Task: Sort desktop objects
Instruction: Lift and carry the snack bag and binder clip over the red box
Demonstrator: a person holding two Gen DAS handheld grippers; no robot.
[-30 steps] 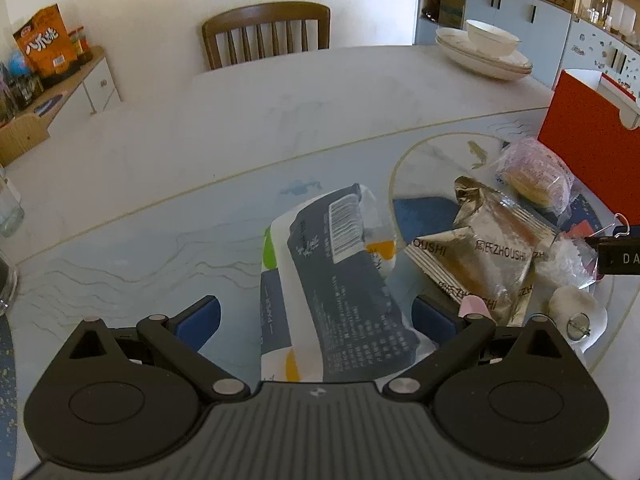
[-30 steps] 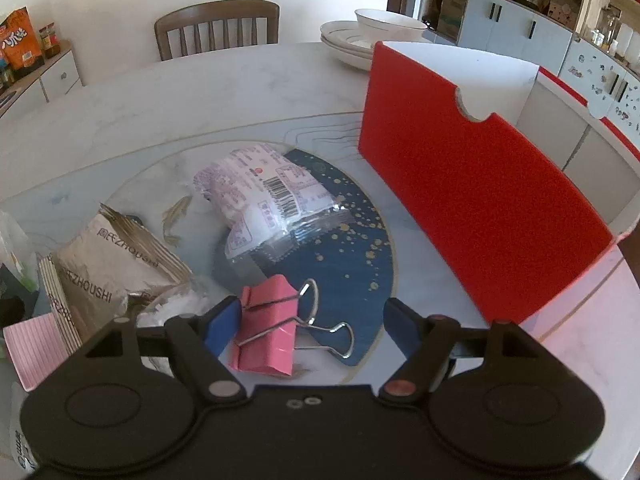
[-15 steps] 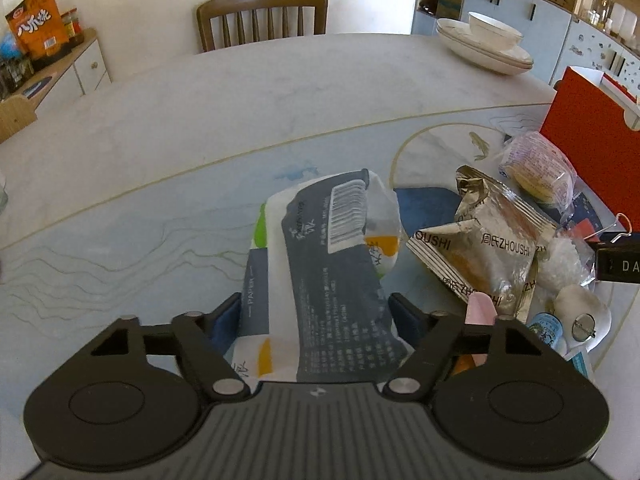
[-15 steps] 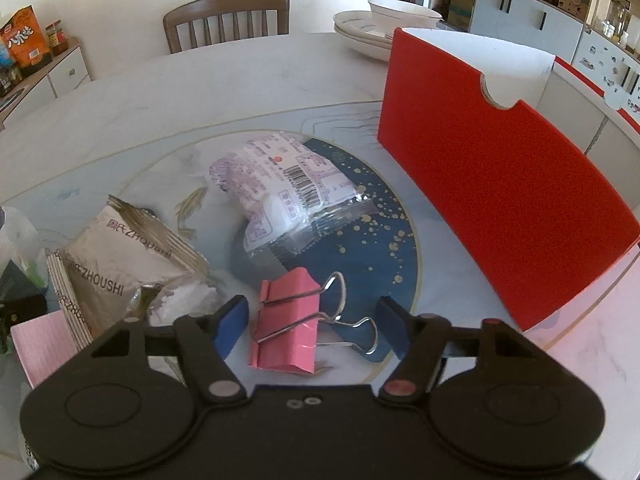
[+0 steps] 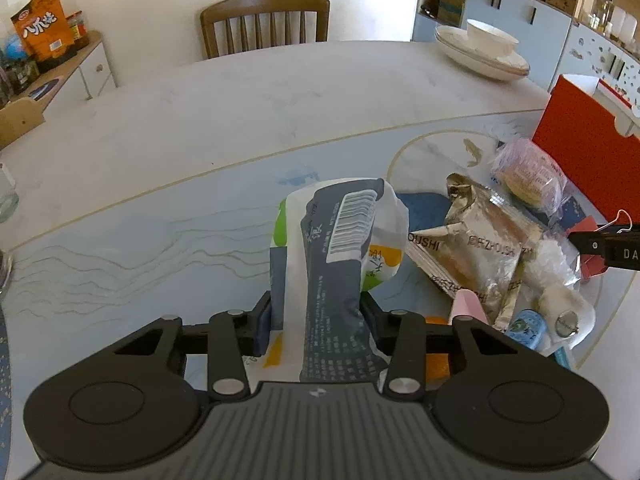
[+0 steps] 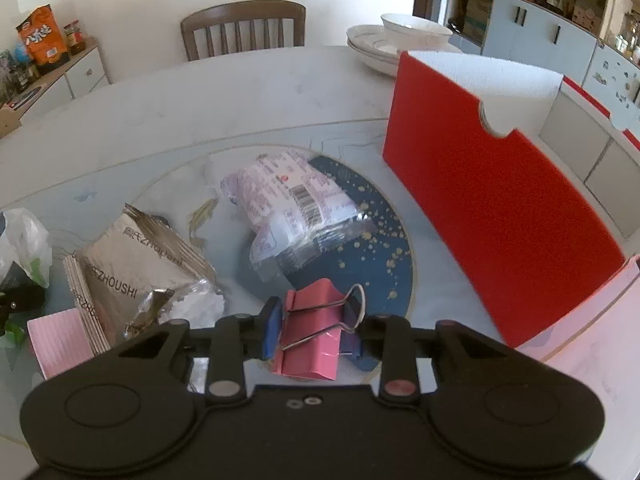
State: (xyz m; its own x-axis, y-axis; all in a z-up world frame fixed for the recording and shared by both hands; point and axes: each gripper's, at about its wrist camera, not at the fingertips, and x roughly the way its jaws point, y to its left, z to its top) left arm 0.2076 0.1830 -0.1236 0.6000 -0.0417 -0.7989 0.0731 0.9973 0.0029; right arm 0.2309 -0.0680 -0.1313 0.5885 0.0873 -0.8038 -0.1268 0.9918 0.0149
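My left gripper [image 5: 316, 316] is shut on a white and grey snack bag [image 5: 340, 264] and holds it with its far end raised off the table. My right gripper [image 6: 312, 320] is shut on a pink binder clip [image 6: 312, 332] just above the blue disc of the table. A silver ZHOUSHI packet [image 6: 136, 276] lies left of the clip; it also shows in the left wrist view [image 5: 476, 248]. A clear wrapped pastry pack [image 6: 292, 204] lies beyond the clip. The red box [image 6: 500, 200] stands to the right.
A pink notepad [image 6: 60, 340] lies at the left. Stacked white plates and a bowl [image 5: 480, 52] sit at the table's far right. A wooden chair [image 5: 264, 20] stands behind the table. Small items, a blue tin [image 5: 524, 326] and a white pouch [image 5: 564, 308], lie near the front right.
Both grippers have closed: the left on the snack bag, which now bunches and lifts, the right on the pink binder clip, which has risen slightly.
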